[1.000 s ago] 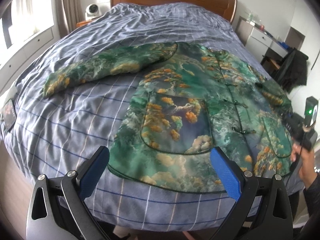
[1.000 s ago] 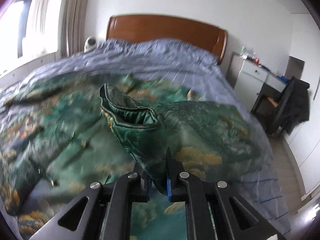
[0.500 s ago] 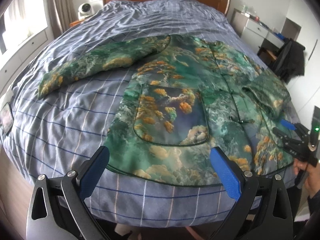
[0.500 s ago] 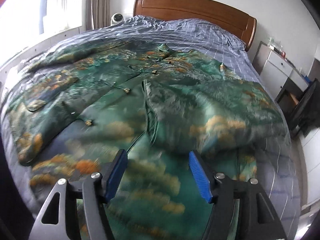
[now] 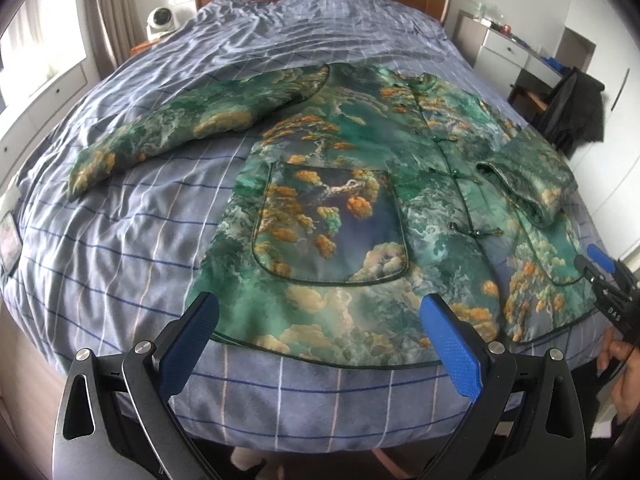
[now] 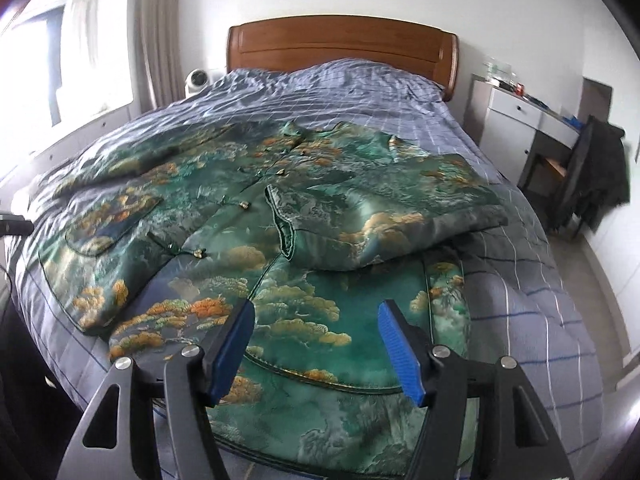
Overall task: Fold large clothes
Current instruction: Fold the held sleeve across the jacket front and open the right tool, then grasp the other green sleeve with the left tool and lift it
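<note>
left gripper (image 5: 320, 344): my jaws spread wide, blue pads (image 5: 188, 348) apart, gripping nothing
right gripper (image 6: 316, 352): my jaws wide too, pads (image 6: 400, 354) empty
right hand (image 5: 620, 364): fingers on the handle, seen right of my left gripper

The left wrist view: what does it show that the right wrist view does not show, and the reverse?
Only the left wrist view shows the jacket's far sleeve stretched out on the blue checked bedcover, the big patch pocket head-on, the open left gripper, and the right gripper from outside. Only the right wrist view shows the folded-in sleeve's open cuff and the open right gripper over the hem. Both show the green quilted jacket, the wooden headboard, the white dresser and the dark garment on a chair.
</note>
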A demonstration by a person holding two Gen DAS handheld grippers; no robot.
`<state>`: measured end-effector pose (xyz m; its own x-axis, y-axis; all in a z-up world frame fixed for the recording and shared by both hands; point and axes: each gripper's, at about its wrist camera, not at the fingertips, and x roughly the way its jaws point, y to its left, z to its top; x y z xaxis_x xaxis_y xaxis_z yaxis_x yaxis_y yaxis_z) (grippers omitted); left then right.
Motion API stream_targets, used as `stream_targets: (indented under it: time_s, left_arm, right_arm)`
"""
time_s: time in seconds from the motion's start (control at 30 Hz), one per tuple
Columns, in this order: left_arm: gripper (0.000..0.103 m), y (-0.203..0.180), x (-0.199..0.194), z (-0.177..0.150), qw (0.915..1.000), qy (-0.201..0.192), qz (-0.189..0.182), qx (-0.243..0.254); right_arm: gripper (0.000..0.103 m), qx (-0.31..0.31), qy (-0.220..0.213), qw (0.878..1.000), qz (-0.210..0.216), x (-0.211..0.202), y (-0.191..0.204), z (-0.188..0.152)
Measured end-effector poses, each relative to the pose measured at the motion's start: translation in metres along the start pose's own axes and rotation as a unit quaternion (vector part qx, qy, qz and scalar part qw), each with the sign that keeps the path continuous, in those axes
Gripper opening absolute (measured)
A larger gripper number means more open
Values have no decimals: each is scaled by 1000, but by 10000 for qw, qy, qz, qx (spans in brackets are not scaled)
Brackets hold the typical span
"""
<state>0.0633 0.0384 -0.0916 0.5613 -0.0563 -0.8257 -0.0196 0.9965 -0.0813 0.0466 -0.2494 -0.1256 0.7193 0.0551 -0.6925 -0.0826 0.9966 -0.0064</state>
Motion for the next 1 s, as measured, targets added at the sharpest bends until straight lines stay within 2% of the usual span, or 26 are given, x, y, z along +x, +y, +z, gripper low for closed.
stream_targets:
  time_s: [0.17,0.47,0.57,0.63,0.73,0.8,0.83,0.87,1.0]
  left_arm:
    - [101,2,1,-1,10000,19,4,-47]
    - [101,-5,3,-1,10000,63,-31,70]
    - [101,-8,4,6,9996,108,-261,93]
    - [101,-14,3,19,9971,160,-749,39]
    - [101,-28,5,42,9870,233,-1590,-49]
    - [101,-51,16,60,9705,557,-2348,7]
    - [101,-59,22,64,9646,674,-2551,19]
    - [101,-78,34,70,9540,894,-2862,57]
    - [100,-144,77,82,9366,1445,-3151,515]
  right_arm:
    - [66,315,-21,9995,12,1,-4,-1]
    - [66,375,-111,9992,-10,-3,-7,-4]
    - [66,445,-140,9989,-41,-6,-9,-5]
    - [66,478,-184,9987,-75,-9,-11,-5]
    - [66,560,-307,9979,-134,-18,-14,-4]
    - [66,653,-402,9969,-152,-26,-17,-5]
    - [66,707,-446,9964,-151,-30,-19,-6]
    - [66,744,-474,9960,-151,-33,-20,-6]
    - [66,886,-543,9945,-129,-43,-27,-9]
